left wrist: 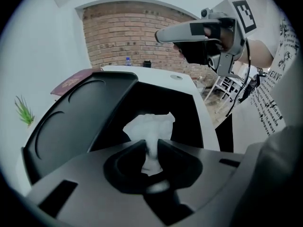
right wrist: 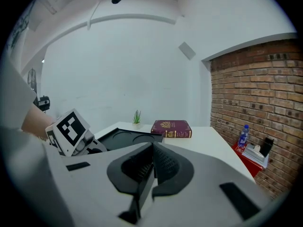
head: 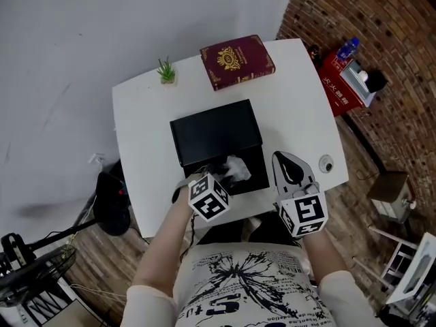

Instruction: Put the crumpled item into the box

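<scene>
Nothing cleanly legible. Red case [head: 338, 82] right of the table [head: 136, 114]: white characters, probably Chinese, unreadable. Book [head: 237, 61] at table's far edge: gold crest only. Shirt [head: 245, 285] lettering garbled.

A maroon book [head: 237, 61] lies at the white desk's [head: 143, 138] far edge. A small potted plant [head: 166, 71] stands near its far left corner, and a small round object [head: 327, 163] sits by the right edge.

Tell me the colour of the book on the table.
The book is maroon with gold decoration; clearest in head view.
</scene>
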{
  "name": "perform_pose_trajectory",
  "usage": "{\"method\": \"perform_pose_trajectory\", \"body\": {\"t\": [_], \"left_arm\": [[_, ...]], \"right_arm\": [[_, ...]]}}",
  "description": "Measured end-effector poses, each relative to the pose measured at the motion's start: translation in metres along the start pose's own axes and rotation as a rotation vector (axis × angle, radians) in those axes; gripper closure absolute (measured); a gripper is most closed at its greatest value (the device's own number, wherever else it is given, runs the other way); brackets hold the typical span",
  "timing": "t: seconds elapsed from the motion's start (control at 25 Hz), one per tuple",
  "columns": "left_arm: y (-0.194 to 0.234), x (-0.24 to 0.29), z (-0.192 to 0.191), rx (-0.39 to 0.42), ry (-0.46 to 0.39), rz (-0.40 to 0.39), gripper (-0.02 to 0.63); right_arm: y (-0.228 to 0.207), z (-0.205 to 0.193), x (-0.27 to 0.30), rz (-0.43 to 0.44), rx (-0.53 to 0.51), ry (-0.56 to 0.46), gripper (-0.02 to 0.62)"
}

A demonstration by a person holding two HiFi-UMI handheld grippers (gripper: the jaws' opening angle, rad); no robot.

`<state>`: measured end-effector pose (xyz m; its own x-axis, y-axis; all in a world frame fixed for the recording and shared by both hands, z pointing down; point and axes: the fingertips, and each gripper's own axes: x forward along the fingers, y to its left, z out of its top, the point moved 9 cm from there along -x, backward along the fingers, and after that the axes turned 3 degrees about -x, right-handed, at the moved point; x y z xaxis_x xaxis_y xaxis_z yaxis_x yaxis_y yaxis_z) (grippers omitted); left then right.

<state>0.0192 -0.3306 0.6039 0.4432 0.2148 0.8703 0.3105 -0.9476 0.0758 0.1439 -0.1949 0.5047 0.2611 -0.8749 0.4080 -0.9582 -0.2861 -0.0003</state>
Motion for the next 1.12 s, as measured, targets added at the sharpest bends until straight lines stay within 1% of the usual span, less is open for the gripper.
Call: {"method": "perform_pose_trajectory", "body": {"t": [0.12,0.24,0.36,0.44,0.56,0.68,0.88,0.96,1.12], "left_arm": [[0.0,0.0,0.001,0.012,0.007,-0.002,0.509],[-0.003,-0.008,0.003,0.029,-0.008,0.02,0.485],[-0.007,-0.023,0.007,-0.005,-0.067,0.045,0.477],[-0.009,-0.038,0.01,-0.034,-0.115,0.078,0.479],[-0.01,-0.068,0.015,-0.079,-0.209,0.145,0.5],[-0.01,-0.103,0.02,-0.143,-0.316,0.225,0.533],[-0.015,-0.165,0.022,-0.238,-0.456,0.38,0.576],[-0.019,-0.19,0.02,-0.273,-0.522,0.439,0.584],[-0.029,-0.235,0.016,-0.312,-0.63,0.581,0.592]], "right_arm": [[-0.004,0.002,-0.004,-0.007,-0.005,-0.002,0.58],[-0.007,0.008,-0.008,-0.003,-0.021,-0.008,0.58],[-0.008,0.015,-0.012,0.016,-0.05,-0.015,0.58],[-0.007,0.021,-0.014,0.039,-0.078,-0.019,0.58],[-0.003,0.032,-0.017,0.072,-0.115,-0.035,0.58],[0.001,0.048,-0.02,0.097,-0.131,-0.07,0.58],[0.011,0.072,-0.029,0.158,-0.162,-0.134,0.58],[0.016,0.081,-0.033,0.182,-0.172,-0.158,0.58],[0.021,0.097,-0.035,0.232,-0.203,-0.208,0.58]]}}
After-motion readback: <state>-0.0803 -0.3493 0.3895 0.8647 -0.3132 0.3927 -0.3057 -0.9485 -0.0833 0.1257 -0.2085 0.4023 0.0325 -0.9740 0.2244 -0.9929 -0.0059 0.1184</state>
